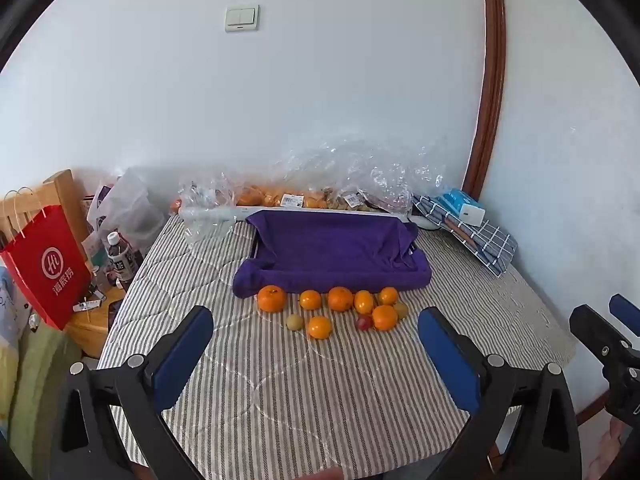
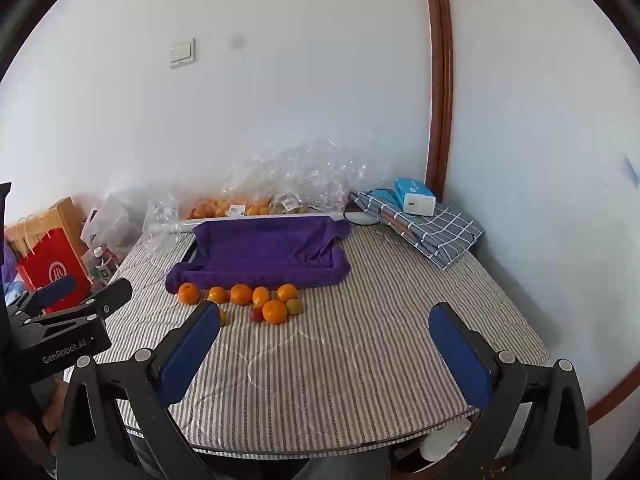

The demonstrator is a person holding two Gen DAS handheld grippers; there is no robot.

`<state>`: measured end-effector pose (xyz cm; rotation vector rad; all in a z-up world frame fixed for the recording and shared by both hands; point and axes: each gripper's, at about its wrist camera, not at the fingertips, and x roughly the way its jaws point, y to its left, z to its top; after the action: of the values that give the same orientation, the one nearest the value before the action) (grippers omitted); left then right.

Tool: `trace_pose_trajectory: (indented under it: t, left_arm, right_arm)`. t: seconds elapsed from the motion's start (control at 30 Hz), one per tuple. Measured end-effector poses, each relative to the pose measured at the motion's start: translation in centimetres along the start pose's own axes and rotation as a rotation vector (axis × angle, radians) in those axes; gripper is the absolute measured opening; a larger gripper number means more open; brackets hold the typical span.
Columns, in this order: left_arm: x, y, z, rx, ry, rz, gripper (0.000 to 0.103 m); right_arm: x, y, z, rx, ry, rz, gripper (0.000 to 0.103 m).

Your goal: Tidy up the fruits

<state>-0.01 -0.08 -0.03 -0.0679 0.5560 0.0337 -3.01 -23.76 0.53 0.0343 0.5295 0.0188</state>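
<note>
On top of a grey-and-white striped quilted cover sits everything, pushed into a corner of pale walls with a light switch and brown wood trim. Both grippers hover low at the near edge, nothing in them: left gripper spread wide, right gripper the same, blue pads on black frames. Fruits are loose in a bunch just in front of a tray draped in fuzzy purple towel: round oranges, a small reddish one, and a greenish one. Crinkly clear plastic bags behind, red paper bag off left, folded plaid cloth right.
</note>
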Motion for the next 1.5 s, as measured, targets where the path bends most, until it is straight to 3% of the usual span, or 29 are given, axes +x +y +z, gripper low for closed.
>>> trace_pose_trajectory:
  t: [0.17,0.27,0.53,1.5]
  left_arm:
    - [0.4,-0.6,0.5,0.028,0.045,0.029,0.103]
    - [0.4,-0.4,0.5,0.008,0.035,0.022,0.103]
    - [-0.4,-0.2,-0.2,0.002,-0.007,0.029,0.103]
    - [0.8,-0.1,-0.5,-0.008,0.031,0.018,0.103]
  right_arm:
    - [-0.1,2.1,0.1,-0.044,0.016,-0.013,0.102]
    - [-0.2,0.8,0.2,0.031,0.025,0.023,0.102]
    - [-0.3,1.2,-0.2,0.022,0.014,0.02,0.102]
    - [1.5,1.0,-0.2,0.061,0.061,0.023,0.102]
